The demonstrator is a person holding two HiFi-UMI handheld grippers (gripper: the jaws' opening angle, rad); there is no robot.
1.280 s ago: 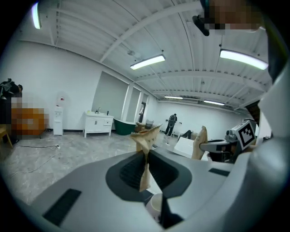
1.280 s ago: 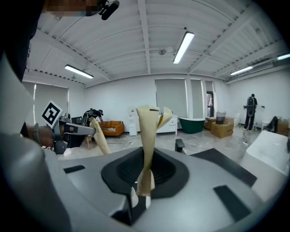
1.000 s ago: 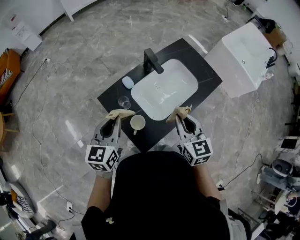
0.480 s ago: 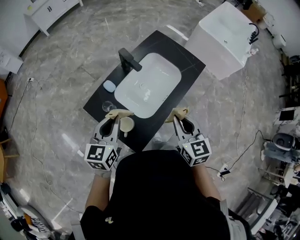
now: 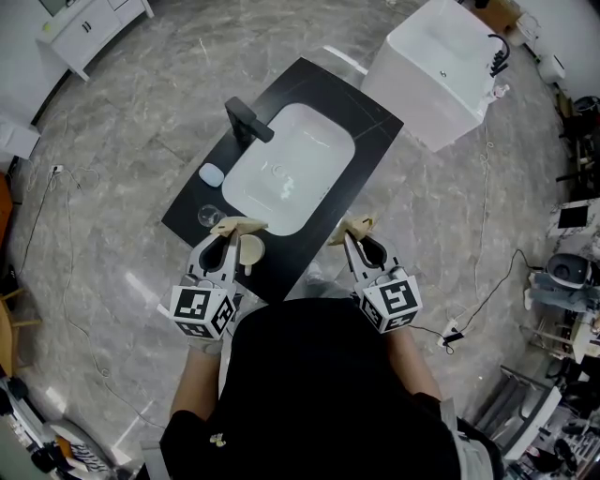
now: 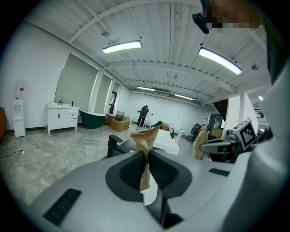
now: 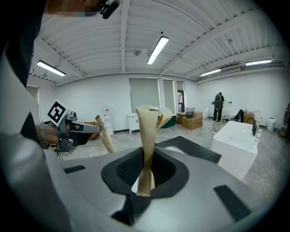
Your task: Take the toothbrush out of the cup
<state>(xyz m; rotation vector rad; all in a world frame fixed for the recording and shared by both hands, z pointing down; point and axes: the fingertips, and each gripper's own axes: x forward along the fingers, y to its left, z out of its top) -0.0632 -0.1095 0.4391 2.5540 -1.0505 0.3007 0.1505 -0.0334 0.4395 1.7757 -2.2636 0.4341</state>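
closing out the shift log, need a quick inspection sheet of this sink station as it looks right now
surface: black rectangular countertop holding a white sink basin and a black tap
job's things: cream cup near the counter's front edge; toothbrush cannot be made out
clutter: clear glass and small pale blue oval item, left of the basin
grippers: left gripper and right gripper both shut, nothing held
cables: thin floor cable at left; white plug strip at right
surroundings: grey marbled floor, white box-shaped unit, white cabinet
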